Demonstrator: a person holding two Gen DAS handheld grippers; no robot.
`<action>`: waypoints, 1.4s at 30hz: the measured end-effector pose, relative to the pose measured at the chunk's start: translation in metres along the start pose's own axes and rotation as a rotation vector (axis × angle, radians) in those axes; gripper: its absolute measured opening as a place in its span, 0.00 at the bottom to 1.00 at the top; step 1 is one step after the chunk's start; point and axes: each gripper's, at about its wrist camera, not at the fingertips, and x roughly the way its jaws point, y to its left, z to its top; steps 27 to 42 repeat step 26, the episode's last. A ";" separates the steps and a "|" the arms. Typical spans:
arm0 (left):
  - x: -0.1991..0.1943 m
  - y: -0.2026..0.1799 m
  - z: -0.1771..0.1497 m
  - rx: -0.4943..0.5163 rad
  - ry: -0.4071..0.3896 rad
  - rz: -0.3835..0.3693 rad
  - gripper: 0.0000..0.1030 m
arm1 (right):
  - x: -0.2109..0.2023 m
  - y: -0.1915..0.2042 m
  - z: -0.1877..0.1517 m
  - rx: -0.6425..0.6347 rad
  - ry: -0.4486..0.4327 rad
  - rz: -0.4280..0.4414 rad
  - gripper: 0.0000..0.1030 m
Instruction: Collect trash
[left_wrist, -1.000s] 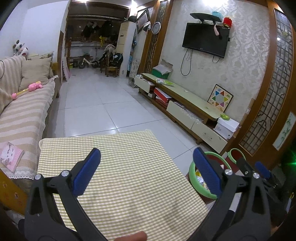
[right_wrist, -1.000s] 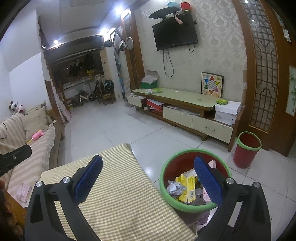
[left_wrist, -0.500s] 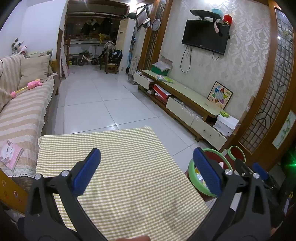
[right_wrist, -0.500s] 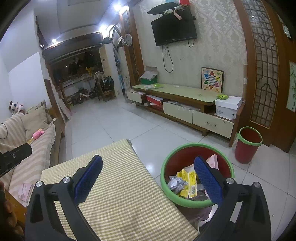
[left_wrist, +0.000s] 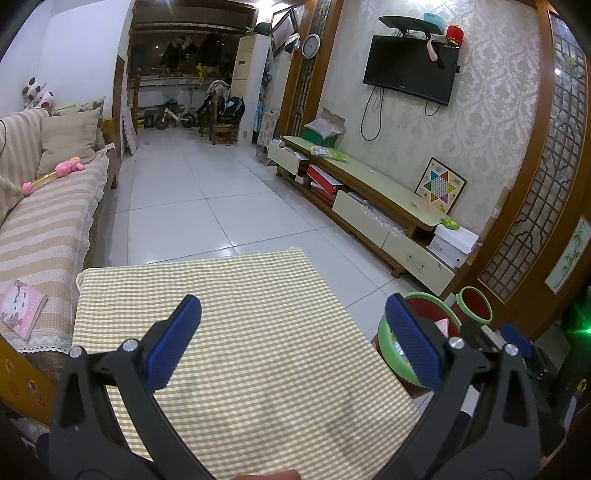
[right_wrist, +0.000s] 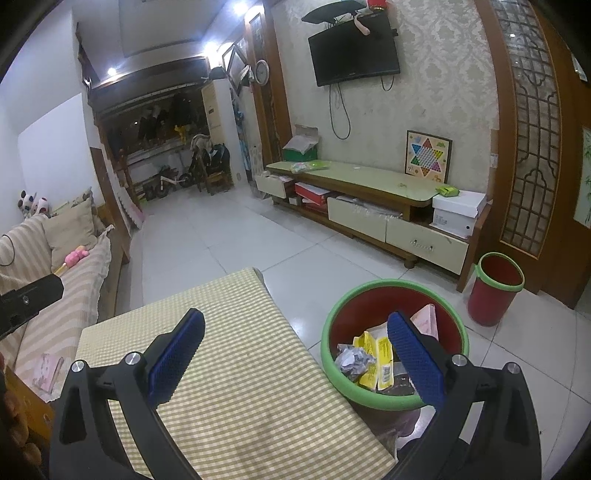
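Living room with a white tiled floor (left_wrist: 207, 206) filling the middle of both views. Striped sofa (left_wrist: 40, 221) down the left edge, a pink toy (left_wrist: 55, 173) on its seat, a pink booklet (left_wrist: 22, 314) at lower left. Long low TV cabinet (right_wrist: 369, 199) along the right wall, wall-mounted television (right_wrist: 354, 55) above it, a Chinese-checkers board (right_wrist: 427, 157) leaning upright on the cabinet top, a white box (right_wrist: 458, 212) at its near end. Table under a yellow-green checked tablecloth (left_wrist: 236, 332) occupies the lower centre, its top bare in both views. Just beside the table's right edge, on the floor, stands the red trash bin (right_wrist: 395, 306) with green rim, upright, mouth facing up; inside lie yellow wrappers (right_wrist: 380, 354), crumpled silver foil (right_wrist: 351, 360) and a pink packet (right_wrist: 424, 321). A smaller red bin (right_wrist: 495, 288), also upright, stands well apart toward right, near the cabinet's end. Left gripper (left_wrist: 291, 343) hangs above the tablecloth, blue pads spread wide, nothing between them. Right gripper (right_wrist: 295, 347) likewise wide and empty, its right pad over the bin's mouth.
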 end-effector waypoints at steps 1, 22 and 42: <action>0.000 0.000 0.000 0.000 0.000 0.000 0.95 | 0.001 -0.001 0.000 -0.001 0.002 0.001 0.93; 0.017 0.014 -0.016 -0.017 0.063 0.025 0.95 | 0.060 0.017 -0.036 -0.090 0.155 0.030 0.93; 0.022 0.031 -0.024 -0.046 0.084 0.071 0.95 | 0.121 0.035 -0.059 -0.180 0.248 0.038 0.93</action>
